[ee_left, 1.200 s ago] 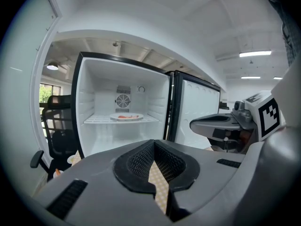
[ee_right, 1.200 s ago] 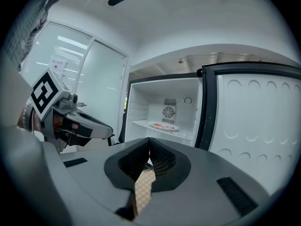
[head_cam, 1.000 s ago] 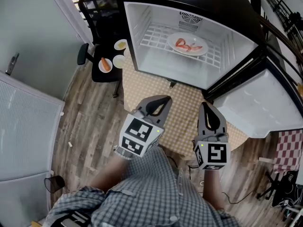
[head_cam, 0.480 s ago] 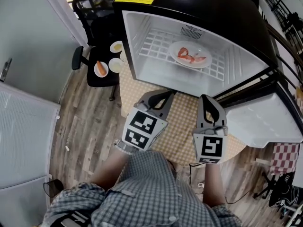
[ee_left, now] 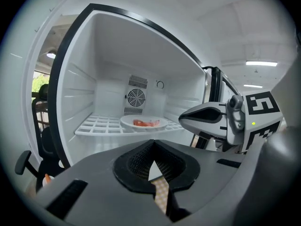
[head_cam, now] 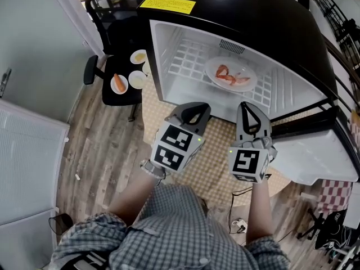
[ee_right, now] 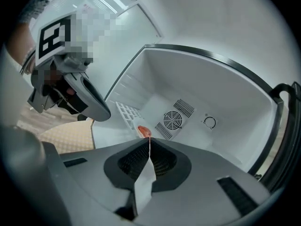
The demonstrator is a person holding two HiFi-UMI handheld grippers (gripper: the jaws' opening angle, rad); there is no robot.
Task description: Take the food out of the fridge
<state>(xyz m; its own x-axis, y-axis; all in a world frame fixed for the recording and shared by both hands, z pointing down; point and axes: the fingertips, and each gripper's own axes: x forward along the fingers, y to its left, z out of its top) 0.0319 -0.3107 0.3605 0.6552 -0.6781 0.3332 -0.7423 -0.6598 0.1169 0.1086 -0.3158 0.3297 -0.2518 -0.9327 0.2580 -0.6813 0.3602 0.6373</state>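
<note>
Red curled food [head_cam: 229, 76] on white plate [head_cam: 249, 85]; left gripper [head_cam: 193, 108], right gripper [head_cam: 247, 106] jaws closed.

Right hand-held gripper [ee_right: 149, 145] (jaws together) faces the fridge [ee_right: 225, 102] interior.

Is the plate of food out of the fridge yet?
No, the plate with the food on it rests on the wire shelf inside the open fridge.

Bright, even indoor light, strong fisheye bend
The white fridge [head_cam: 169, 66] interior glows; ceiling strip lights [ee_left: 257, 63] shine; both gripper views fade to black at the corners.
</note>
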